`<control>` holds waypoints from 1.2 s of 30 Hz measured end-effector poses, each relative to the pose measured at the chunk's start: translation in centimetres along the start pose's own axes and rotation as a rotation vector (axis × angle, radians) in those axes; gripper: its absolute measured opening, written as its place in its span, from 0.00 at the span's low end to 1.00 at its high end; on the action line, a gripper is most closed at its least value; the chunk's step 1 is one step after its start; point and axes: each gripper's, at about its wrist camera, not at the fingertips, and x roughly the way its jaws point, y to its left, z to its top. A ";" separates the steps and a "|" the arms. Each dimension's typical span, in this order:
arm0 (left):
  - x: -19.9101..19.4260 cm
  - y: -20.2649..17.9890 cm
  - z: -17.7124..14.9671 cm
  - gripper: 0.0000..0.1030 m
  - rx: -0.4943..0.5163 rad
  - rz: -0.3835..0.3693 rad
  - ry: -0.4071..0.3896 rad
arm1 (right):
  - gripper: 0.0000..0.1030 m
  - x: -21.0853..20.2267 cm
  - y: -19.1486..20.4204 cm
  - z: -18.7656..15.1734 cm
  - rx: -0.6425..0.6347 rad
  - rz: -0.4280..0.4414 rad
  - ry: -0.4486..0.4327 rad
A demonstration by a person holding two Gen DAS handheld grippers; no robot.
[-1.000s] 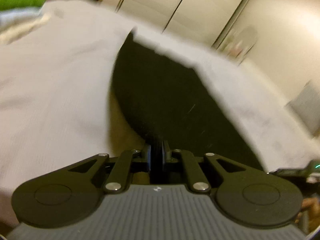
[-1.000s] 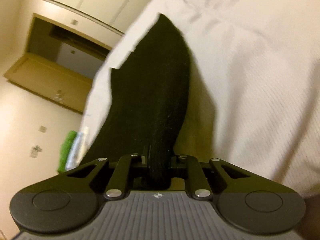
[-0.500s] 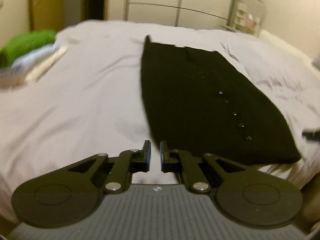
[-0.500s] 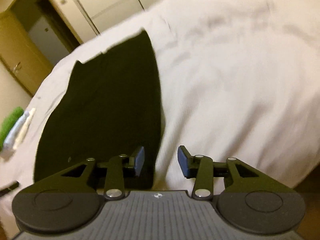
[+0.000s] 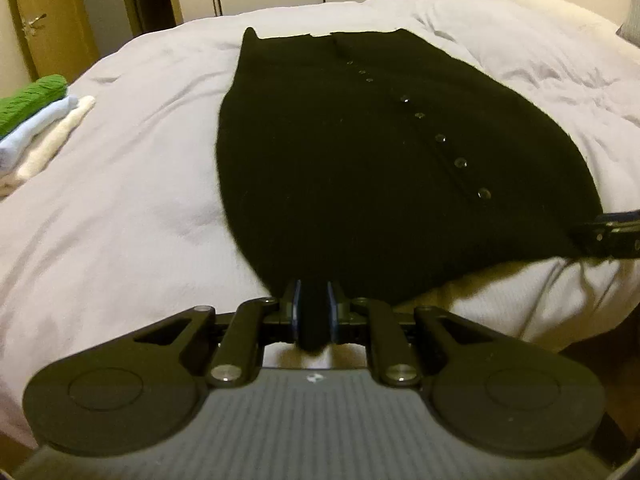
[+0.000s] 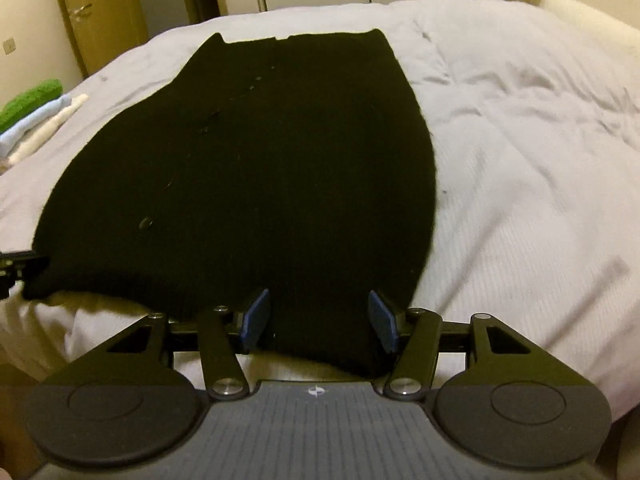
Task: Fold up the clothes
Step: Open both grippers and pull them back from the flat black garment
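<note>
Left wrist: black cardigan (image 5: pixel 360 160) hem between nearly closed left tongs (image 5: pixel 314 300).

Left tool (image 5: pixel 314 304) nearly closed, jaws just easing apart — right tool (image 6: pixel 318 316) half-spread, just widening.

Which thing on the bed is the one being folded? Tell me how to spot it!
Look at the big bed with the pale cover. Spread flat across its middle lies the black cardigan, the only dark thing on the bed. A row of shiny little buttons runs down it, unlike the small folded green, blue and cream pile at the bed's left edge.
</note>
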 end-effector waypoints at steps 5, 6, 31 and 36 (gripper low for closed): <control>-3.0 -0.5 0.3 0.16 -0.055 0.018 0.029 | 0.70 -2.4 0.8 0.1 0.024 -0.045 0.035; -3.5 -0.6 0.3 0.17 -0.059 0.023 0.032 | 0.71 -2.9 1.0 0.3 0.036 -0.058 0.039; -12.6 -4.3 -1.5 0.42 -0.027 0.075 -0.086 | 0.99 -13.8 3.1 -2.3 0.064 -0.040 -0.113; -13.5 -4.5 -1.8 0.46 -0.025 0.082 -0.103 | 0.99 -15.0 3.4 -2.8 0.064 -0.037 -0.133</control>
